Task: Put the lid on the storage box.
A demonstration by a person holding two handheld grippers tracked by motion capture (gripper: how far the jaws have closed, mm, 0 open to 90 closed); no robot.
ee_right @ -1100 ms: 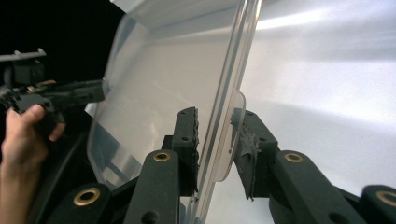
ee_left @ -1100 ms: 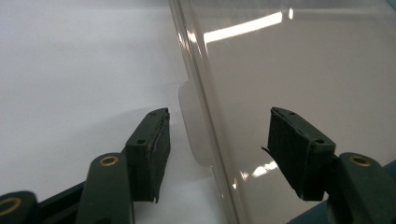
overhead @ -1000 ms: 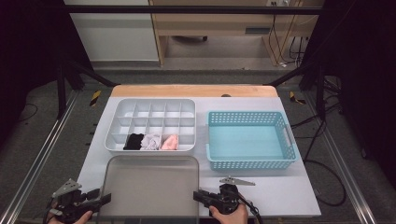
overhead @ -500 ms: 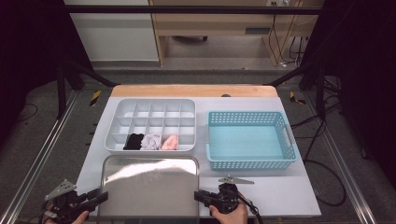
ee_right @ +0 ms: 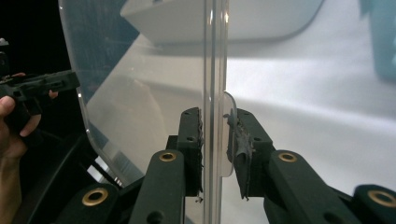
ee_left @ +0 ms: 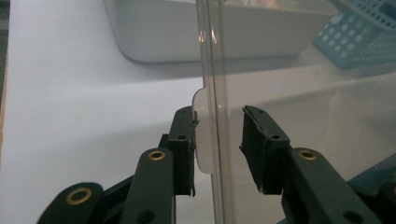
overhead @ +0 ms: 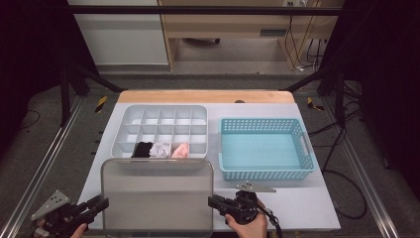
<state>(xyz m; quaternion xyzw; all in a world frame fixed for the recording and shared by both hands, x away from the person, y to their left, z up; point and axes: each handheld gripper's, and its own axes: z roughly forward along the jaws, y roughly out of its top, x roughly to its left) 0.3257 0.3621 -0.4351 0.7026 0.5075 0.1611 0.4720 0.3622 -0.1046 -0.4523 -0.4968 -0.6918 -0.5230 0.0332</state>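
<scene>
A: The clear lid (overhead: pixel 157 196) is now off the surface (overhead: pixel 307 203). A second ago it was lying flat in front of the grey divided tray (overhead: pixel 161 130); now it is raised and tilted, with its far edge just in front of that tray's near wall.

B: Who holds it?

A: Both. The right gripper (overhead: pixel 214 202) is at the lid's right edge. In the right gripper view its jaws stand narrow, with the pads pressed on the lid's rim and its small tab, so it is gripping the lid.

B: And the left one?

A: The left gripper (overhead: pixel 101 204) is at the lid's left edge. Its jaws have just been closing on the rim. In the left gripper view one pad (ee_left: pixel 183 140) touches the lid's tab, but the other pad is apart from the plastic, so this side is not clamped yet.

B: What does this mean for the work?

A: I think the lid is going onto the tray, which is still open. In its near row are a black (overhead: pixel 142 148), a white (overhead: pixel 160 148) and a pink (overhead: pixel 180 149) rolled cloth. The left side should be firm first, otherwise the lid may twist.

B: And next to the tray?

A: An empty blue basket (overhead: pixel 266 171), to its right.

B: Any brand or writing?

A: None that I can read, on the lid, tray or basket.
</scene>
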